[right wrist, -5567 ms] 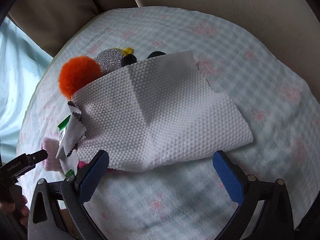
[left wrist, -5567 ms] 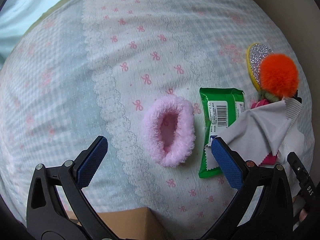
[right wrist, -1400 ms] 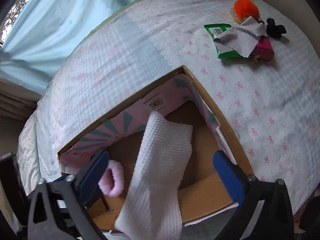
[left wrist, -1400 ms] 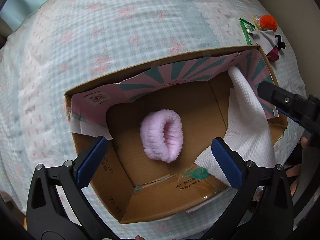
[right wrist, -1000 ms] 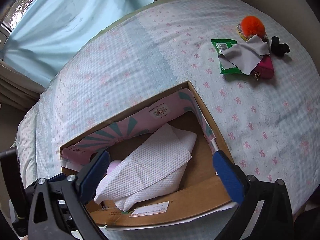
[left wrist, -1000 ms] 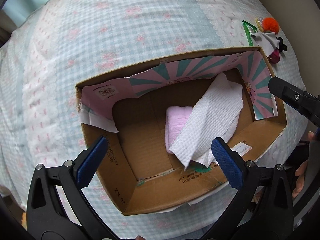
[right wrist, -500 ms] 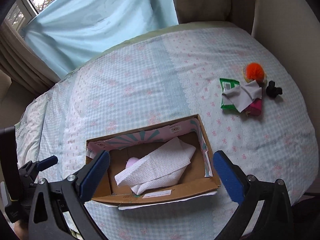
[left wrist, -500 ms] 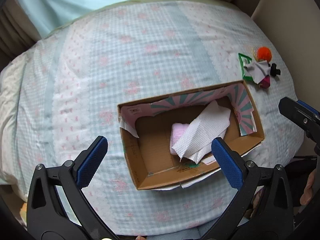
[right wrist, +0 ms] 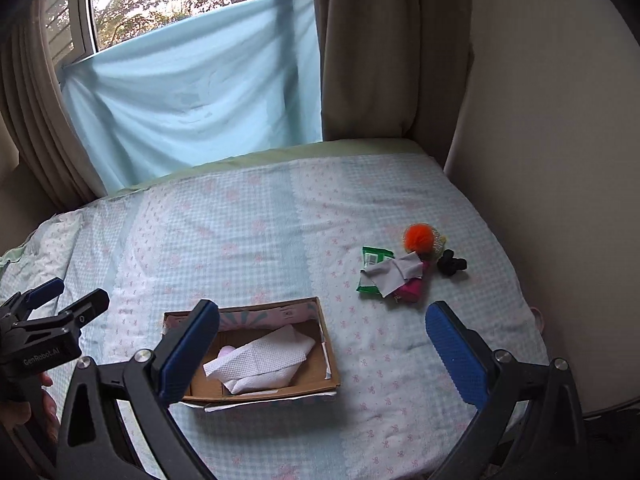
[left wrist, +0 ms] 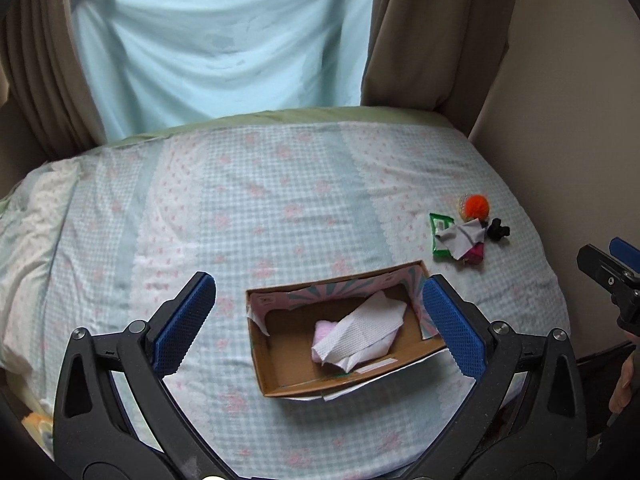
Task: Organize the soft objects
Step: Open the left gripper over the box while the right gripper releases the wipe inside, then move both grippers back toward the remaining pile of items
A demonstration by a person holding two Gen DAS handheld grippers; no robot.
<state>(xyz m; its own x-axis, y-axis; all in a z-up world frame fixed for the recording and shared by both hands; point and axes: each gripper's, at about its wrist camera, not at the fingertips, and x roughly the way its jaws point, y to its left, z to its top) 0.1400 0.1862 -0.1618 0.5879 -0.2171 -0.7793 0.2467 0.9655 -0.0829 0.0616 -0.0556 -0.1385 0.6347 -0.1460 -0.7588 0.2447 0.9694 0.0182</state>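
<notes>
Partly done: a white cloth point(left wrist: 362, 334) and pink scrunchie point(left wrist: 322, 330) lie in the cardboard box point(left wrist: 280, 380), lower centre. Several soft items point(right wrist: 396, 268) remain on the bed point(left wrist: 240, 216), right. Both tools, left point(left wrist: 316, 322) and right point(right wrist: 322, 346), hang spread and empty.

A white textured cloth point(left wrist: 362, 330) lay crumpled across a pink fluffy scrunchie point(left wrist: 321, 330) inside the open cardboard box point(left wrist: 280, 380). An orange pompom point(left wrist: 476, 206), grey cloth point(left wrist: 464, 236) and green packet point(left wrist: 440, 236) sat clustered beyond.

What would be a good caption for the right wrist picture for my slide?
Open fingers above a bed, a cardboard box holding a white cloth, more soft things waiting nearby.
</notes>
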